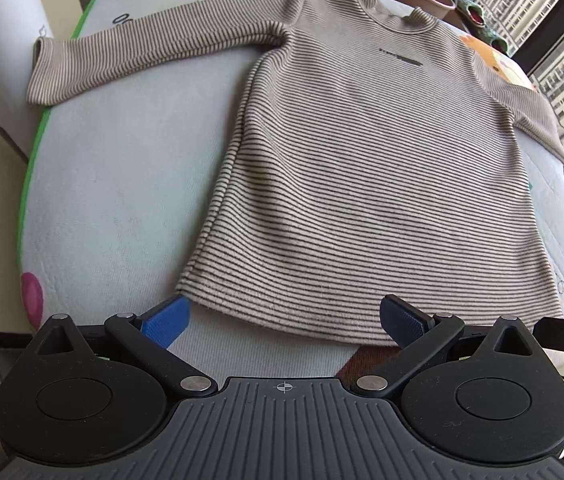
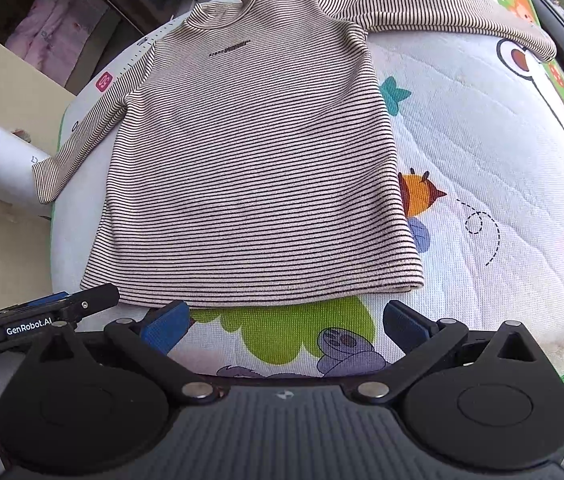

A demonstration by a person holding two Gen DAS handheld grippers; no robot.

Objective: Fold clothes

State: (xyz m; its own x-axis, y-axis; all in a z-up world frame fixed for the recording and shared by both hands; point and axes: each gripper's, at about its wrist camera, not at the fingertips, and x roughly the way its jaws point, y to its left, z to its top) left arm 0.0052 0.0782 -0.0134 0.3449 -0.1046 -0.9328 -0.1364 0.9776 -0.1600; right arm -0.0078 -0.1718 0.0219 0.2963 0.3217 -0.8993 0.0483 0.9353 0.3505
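Just ahead of my left gripper [image 1: 285, 318], whose blue pads stand wide apart with nothing between them, lies the near hem of the shirt [image 1: 362, 152]. The hem runs across the gap between the fingers, touching or nearly touching the left pad; I cannot tell which. My right gripper [image 2: 285, 322] is equally wide open and empty, with the hem just beyond its tips and the shirt's near right corner ahead and to its right.

Farther out, the shirt lies flat and face up on the mat [image 2: 482, 160], collar at the far end, both sleeves spread sideways. Nothing looks folded yet, so I judge this the start: taking the hem, or a sleeve, for the first fold.

To do it well, I would slide each lower finger under the fabric so the pads close on both layers, not just the top one. I would take hold near the two corners, level with each other, so the fold stays square. The knit looks soft and may stretch or drag, so lift before moving across.
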